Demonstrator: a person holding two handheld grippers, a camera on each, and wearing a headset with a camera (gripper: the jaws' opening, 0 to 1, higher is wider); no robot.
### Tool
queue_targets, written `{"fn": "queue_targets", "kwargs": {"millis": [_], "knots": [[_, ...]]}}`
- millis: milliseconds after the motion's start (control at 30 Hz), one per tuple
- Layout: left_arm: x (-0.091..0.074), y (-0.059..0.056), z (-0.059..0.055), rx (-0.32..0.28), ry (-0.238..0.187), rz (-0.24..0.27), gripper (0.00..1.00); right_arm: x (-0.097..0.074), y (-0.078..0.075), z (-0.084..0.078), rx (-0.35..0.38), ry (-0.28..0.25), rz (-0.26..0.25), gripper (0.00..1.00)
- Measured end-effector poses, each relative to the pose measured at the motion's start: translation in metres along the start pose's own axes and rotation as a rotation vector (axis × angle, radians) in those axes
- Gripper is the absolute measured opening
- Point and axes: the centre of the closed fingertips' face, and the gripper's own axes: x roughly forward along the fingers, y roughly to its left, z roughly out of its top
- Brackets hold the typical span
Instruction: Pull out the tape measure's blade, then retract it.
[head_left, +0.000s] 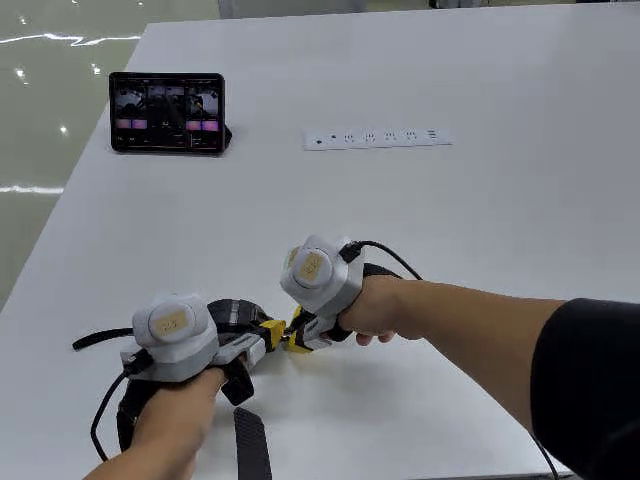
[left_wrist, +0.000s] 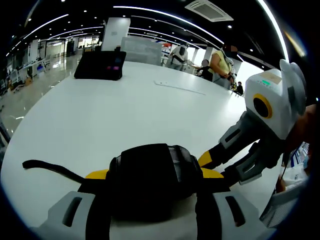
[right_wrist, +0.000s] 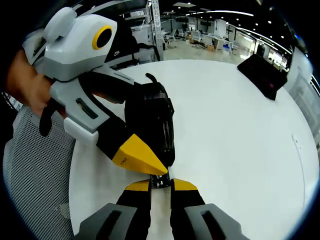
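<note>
A black tape measure (head_left: 235, 315) lies near the table's front left, held across its body by my left gripper (head_left: 262, 335), which is shut on it. In the left gripper view the case (left_wrist: 150, 180) sits between the yellow fingertips (left_wrist: 97, 174), and its black wrist strap (left_wrist: 50, 167) trails left. My right gripper (head_left: 297, 340) meets the case from the right. Its yellow-tipped jaws (right_wrist: 161, 184) are shut on the small metal blade tip (right_wrist: 160, 181) right at the case's mouth. Hardly any blade shows outside the case (right_wrist: 152, 120).
A tablet (head_left: 167, 111) stands at the back left of the white table (head_left: 450, 220), and a white power strip (head_left: 377, 138) lies at the back middle. A black strap (head_left: 252, 445) lies by the front edge. People stand far behind (left_wrist: 220, 62).
</note>
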Motion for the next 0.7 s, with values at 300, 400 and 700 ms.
{"fn": "queue_targets", "kwargs": {"millis": [300, 400, 700], "knots": [[-0.001, 0.000, 0.001, -0.003, 0.000, -0.001, 0.64, 0.002, -0.001, 0.005, -0.008, -0.010, -0.004, 0.10], [0.000, 0.000, 0.001, -0.003, -0.001, -0.001, 0.64, 0.003, -0.001, 0.006, -0.002, -0.014, -0.004, 0.10], [-0.001, -0.001, 0.001, -0.003, -0.004, -0.001, 0.64, 0.005, 0.000, 0.011, 0.002, -0.025, -0.001, 0.10]]}}
